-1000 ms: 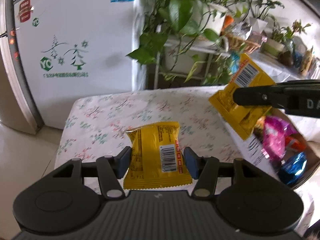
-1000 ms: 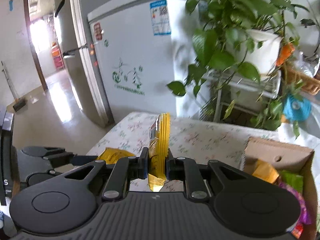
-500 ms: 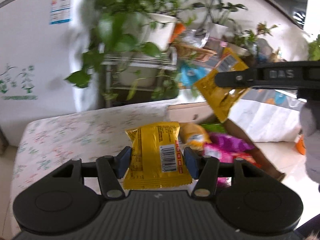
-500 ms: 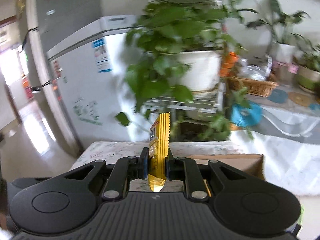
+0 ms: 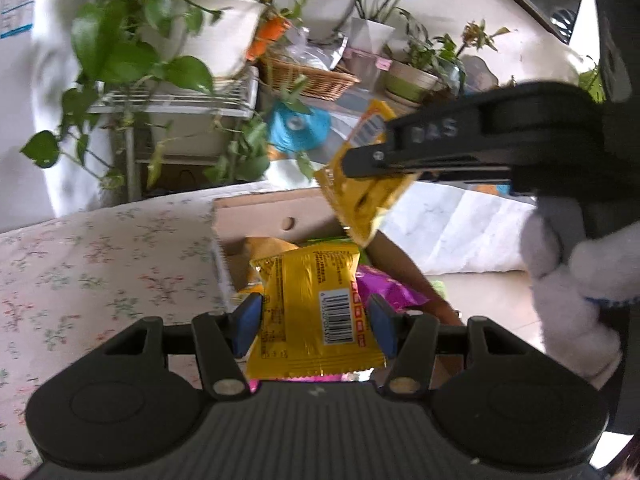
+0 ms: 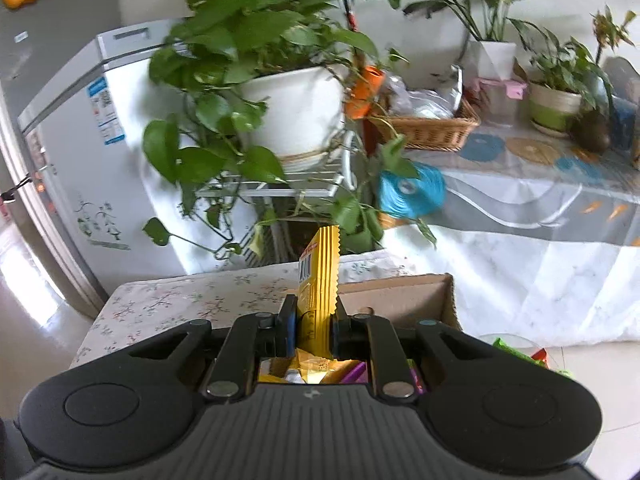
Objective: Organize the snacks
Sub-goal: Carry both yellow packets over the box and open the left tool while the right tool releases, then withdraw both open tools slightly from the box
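both tools have swung across from the flowered bench [image 5: 100, 264] toward the cardboard box [image 5: 276, 210]; a second ago we looked at bare cloth and the freezer, and now the open box sits right under us with the plant stand behind it. our left tool [image 5: 314, 322] is partly closed across the width of a yellow snack packet [image 5: 316, 312], the blue pads pressing its two side edges, barcode facing up. our right tool [image 6: 314, 330] is pinched nearly shut on a second yellow packet [image 6: 318, 280], held edge-on so it stands upright between the pads; in the left view that same packet [image 5: 366, 196] hangs above the far side of the box from the right tool's arm, with our gloved hand [image 5: 572, 292] behind it. inside the box we can see a purple wrapper [image 5: 390, 288] and an orange-yellow pack [image 5: 266, 248] already lying there.

we judge the next step to be dropping both packets into the box. the risks: the two tools are close together over one opening, so they could knock each other if we lower both at once. the left packet is gripped only by its slippery foil edges and could slide out early, landing on the bench. the right packet hangs near the box's far wall, and releasing there could send it over the rim to the floor.
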The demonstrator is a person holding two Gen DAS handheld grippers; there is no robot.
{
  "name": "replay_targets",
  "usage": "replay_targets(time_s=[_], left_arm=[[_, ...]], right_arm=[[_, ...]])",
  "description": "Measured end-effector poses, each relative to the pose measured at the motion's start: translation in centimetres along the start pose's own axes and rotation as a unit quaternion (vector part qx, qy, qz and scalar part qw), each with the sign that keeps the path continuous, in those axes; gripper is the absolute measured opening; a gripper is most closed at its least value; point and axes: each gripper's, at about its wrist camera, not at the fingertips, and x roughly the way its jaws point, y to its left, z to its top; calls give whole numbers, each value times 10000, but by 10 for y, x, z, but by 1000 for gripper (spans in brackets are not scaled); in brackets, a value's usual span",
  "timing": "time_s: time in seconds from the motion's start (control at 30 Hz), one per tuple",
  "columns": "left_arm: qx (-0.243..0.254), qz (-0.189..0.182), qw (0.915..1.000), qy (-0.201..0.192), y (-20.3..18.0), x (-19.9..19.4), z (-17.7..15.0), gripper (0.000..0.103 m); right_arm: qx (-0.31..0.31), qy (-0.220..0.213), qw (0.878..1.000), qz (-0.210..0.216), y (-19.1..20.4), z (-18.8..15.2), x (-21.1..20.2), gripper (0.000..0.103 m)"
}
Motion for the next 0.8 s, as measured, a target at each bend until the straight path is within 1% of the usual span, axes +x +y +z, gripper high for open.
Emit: replay_targets(time_s=[0.07, 0.13, 0.17, 0.23, 0.3, 0.33, 0.37, 0.4, 0.43, 0.47, 0.5, 0.57, 0.63, 0.7, 0.8], left_arm=[[7, -72, 10000, 13, -6, 8, 1, 57], [29, -92, 10000, 7, -11, 13, 1, 65], [39, -77, 10000, -3, -13, 14, 0, 73], [87, 52, 9999, 2, -17, 14, -1, 78], [135, 187, 9997, 60, -19, 13, -2, 86], [138, 254, 9995, 86, -19, 12, -1, 88], [123, 342, 9993, 114, -18, 11, -2, 94], [102, 399, 9991, 139, -16, 9, -2, 97], [82, 451, 9988, 174, -16, 8, -3, 97], [61, 477, 9986, 221, -15, 6, -3, 97], [50, 497, 9984, 272, -14, 6, -3, 97], [21, 615, 9973, 404, -13, 5, -4, 98], [-13, 694, 9965, 468, -11, 2, -7, 98], [-31, 772, 9956, 539, -9, 0, -8, 99], [-61, 908, 9940, 608, -8, -3, -9, 99]], right_arm=[[77, 9, 9999, -114, -4, 0, 4, 22], [116, 6, 9998, -189, -6, 0, 6, 23], [142, 17, 9997, -207, -7, -1, 6, 26], [139, 2, 9998, -173, -7, -1, 4, 32], [110, -21, 9998, -181, -5, -1, 2, 52], [94, -26, 9997, -215, -5, -2, 1, 56], [79, -33, 9997, -224, -4, -2, 0, 58], [80, -29, 9997, -220, -4, -2, 0, 59], [87, -18, 9997, -205, -4, -3, -1, 61], [87, 8, 9998, -201, -3, -4, 0, 65], [73, 43, 9997, -233, -2, -5, 0, 69], [47, 87, 9993, -352, 0, -7, -1, 73], [92, 113, 9989, -434, -1, -9, -2, 75], [223, 178, 9980, -556, -3, -12, -3, 79], [318, 239, 9966, -718, -5, -16, -7, 84]])
